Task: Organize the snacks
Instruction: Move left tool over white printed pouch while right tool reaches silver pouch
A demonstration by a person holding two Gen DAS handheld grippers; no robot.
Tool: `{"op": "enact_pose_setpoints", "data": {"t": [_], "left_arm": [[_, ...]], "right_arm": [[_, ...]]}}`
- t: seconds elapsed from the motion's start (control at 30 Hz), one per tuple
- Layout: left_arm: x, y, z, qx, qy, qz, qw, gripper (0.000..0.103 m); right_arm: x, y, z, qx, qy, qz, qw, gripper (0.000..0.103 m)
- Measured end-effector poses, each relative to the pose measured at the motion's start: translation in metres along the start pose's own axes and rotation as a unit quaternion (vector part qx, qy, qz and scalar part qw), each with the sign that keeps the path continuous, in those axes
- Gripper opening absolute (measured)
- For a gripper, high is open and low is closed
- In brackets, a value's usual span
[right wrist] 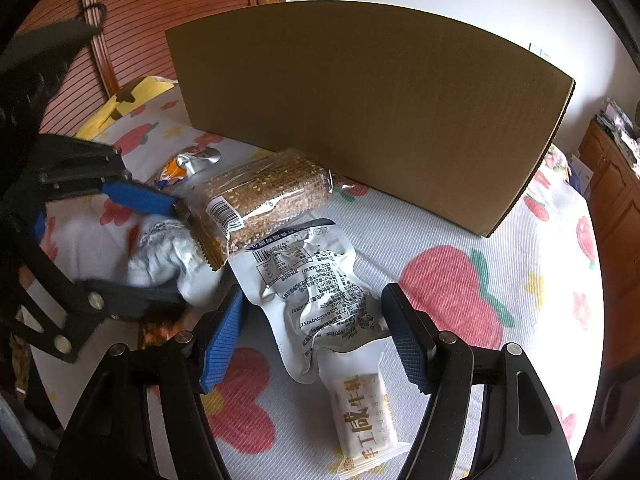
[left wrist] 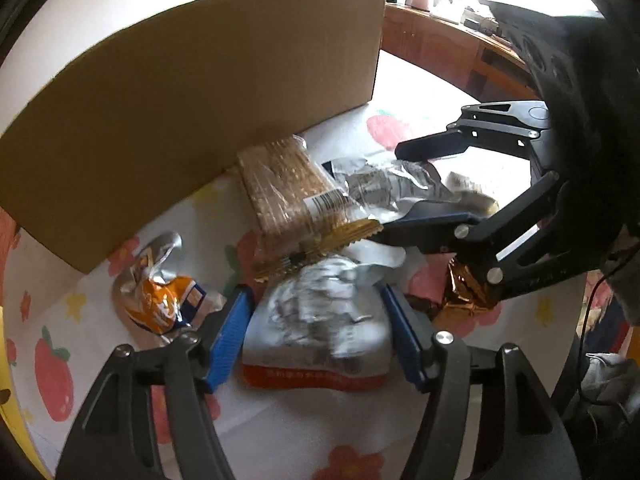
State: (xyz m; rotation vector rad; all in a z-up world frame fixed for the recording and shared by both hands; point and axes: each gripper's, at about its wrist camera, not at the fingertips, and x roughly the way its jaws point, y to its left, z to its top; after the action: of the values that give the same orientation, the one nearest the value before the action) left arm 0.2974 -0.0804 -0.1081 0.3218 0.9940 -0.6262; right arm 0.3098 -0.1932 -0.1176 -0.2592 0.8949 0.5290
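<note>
Between my left hand-held gripper (left wrist: 316,334), spread wide, lies a crumpled silver packet (left wrist: 320,328) on the flowered bedsheet (right wrist: 460,240). My right hand-held gripper (right wrist: 312,334) is wide too, straddling a silver pouch (right wrist: 320,288) above a nougat bar (right wrist: 364,420). Sesame crackers (right wrist: 264,192) rest just before the cardboard box (right wrist: 380,112).

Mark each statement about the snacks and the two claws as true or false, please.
1. The left claw has its fingers on both sides of a silver bag. True.
2. The cardboard box lies flat and crushed. False: it stands upright behind the snacks.
3. The sesame cracker pack lies close in front of the box. True.
4. The right claw is shut on an orange bag. False: it is open around a white printed pouch.
5. The bedsheet is plain white. False: it has strawberries and flowers.
</note>
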Motion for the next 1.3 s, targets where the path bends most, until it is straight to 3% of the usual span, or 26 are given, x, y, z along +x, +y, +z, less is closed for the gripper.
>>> {"op": "enact_pose_setpoints", "data": {"t": [0.53,0.97,1.3], "left_arm": [[-0.014,-0.007,-0.020,-0.008,-0.015,0.020,0.9996,0.064],[-0.062,0.003,-0.047,-0.054,-0.068,0.025,0.9959,0.064],[-0.085,-0.001,-0.060,-0.064,-0.085,0.028,0.9939,0.064]], "right_arm": [[0.002,0.000,0.000,0.000,0.000,0.000,1.000,0.072],[0.002,-0.001,0.000,0.000,0.000,-0.001,1.000,0.072],[0.003,-0.001,0.000,-0.002,0.001,-0.001,1.000,0.072]]}}
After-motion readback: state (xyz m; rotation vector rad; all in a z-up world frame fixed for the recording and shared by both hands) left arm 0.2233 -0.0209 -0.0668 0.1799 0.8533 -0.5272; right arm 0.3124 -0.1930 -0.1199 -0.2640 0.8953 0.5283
